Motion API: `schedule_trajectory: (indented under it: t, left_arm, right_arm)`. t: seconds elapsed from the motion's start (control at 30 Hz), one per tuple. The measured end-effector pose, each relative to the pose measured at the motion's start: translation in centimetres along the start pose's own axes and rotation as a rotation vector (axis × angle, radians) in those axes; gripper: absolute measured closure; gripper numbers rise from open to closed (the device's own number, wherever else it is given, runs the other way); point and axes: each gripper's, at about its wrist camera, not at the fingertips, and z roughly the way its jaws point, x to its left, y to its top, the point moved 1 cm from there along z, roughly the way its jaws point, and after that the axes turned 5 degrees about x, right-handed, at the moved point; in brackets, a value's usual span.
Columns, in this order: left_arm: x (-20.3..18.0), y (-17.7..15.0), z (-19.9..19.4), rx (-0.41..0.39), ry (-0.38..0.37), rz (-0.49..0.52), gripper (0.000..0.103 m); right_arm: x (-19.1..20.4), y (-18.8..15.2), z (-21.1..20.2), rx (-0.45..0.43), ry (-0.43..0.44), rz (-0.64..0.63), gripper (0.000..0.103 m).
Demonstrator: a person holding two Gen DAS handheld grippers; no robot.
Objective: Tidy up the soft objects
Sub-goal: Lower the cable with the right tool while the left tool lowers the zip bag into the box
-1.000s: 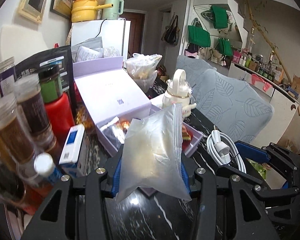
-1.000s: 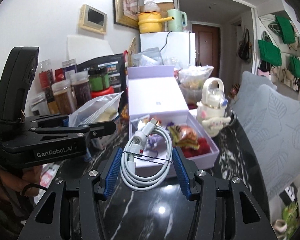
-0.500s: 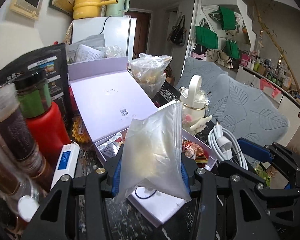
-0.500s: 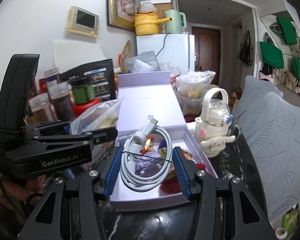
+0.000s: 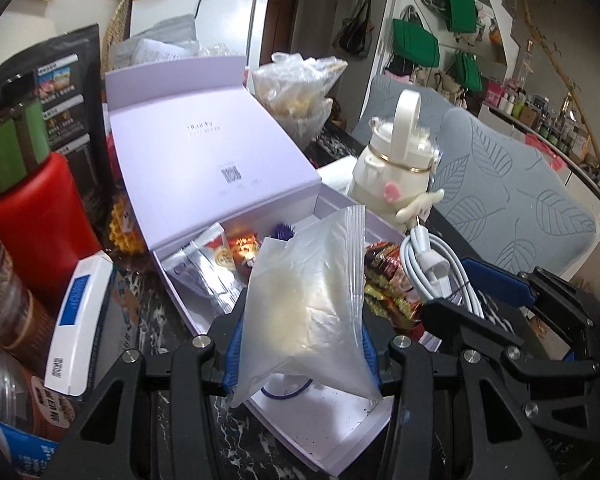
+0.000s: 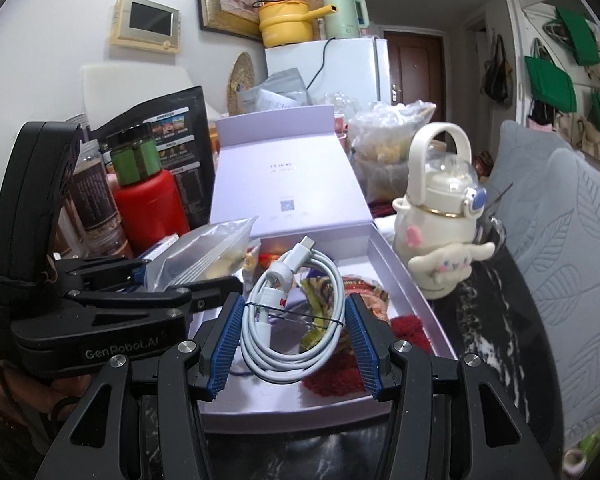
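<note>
1. Over the lavender box (image 5: 204,284), both your tongs have moved forward from the desk's near edge in the last second
2. Your left tongs (image 5: 300,344) stay clamped on the zip bag (image 5: 308,304), now above the box's near end
3. Your right tongs (image 6: 292,328) still pinch the coiled white cable (image 6: 288,312) over the snack packets (image 6: 360,292), so I judge both are ready to lower and release

Clear zip bag (image 5: 304,304), pale contents inside, upright, zip edge up, above open lilac box (image 5: 204,160). White coiled cable (image 6: 290,316), tied with thin black band, plug end up, above same box. Box holds snack packets (image 5: 384,276).
</note>
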Motion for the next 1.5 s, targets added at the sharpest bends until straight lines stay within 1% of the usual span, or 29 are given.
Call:
schedule_trajectory:
  t: [0.3,0.53,0.67,0.8,0.87,0.93,1.07,1.13,1.3,1.43,1.5]
  left_arm:
    - [0.2,-0.9,2.0,0.054,-0.011,0.01,0.057]
    - [0.2,-1.7,3.8,0.101,-0.018,0.012,0.057]
    - [0.0,-1.9,4.1,0.09,-0.001,0.031,0.057]
    - [0.1,-2.1,4.4,0.092,0.009,0.03,0.057]
    - [0.1,-2.1,4.6,0.095,0.017,0.033,0.057]
    - [0.2,-2.2,4.8,0.106,0.013,0.026,0.057]
    - [0.0,-2.3,5.0,0.092,0.033,0.044,0.057]
    - [-0.1,-2.4,5.0,0.087,0.037,0.046,0.057]
    - [-0.3,-2.4,5.2,0.092,0.045,0.045,0.056]
    - [-0.7,-2.4,5.4,0.104,0.086,0.058,0.055]
    - [-1.0,-2.3,5.5,0.109,0.092,0.059,0.055]
  right_arm:
    - [-0.9,-1.0,1.7,-0.007,0.037,0.027,0.052]
    - [-1.3,-1.9,3.1,0.016,0.04,0.036,0.052]
    - [-1.5,-2.1,3.4,0.013,0.024,0.03,0.051]
    - [-1.6,-2.3,3.6,0.02,0.017,0.023,0.052]
    - [-1.5,-2.4,3.8,0.03,0.013,0.014,0.052]
    - [-1.5,-2.6,4.3,0.051,0.008,0.014,0.054]
    - [-1.9,-3.0,5.1,0.098,0.0,0.034,0.055]
    - [-2.0,-3.1,5.1,0.103,-0.012,0.035,0.055]
    - [-2.1,-3.2,5.0,0.111,-0.006,0.043,0.055]
    - [-2.1,-3.2,4.9,0.11,-0.01,0.045,0.054]
    - [-2.2,-3.3,4.7,0.111,-0.017,0.049,0.054]
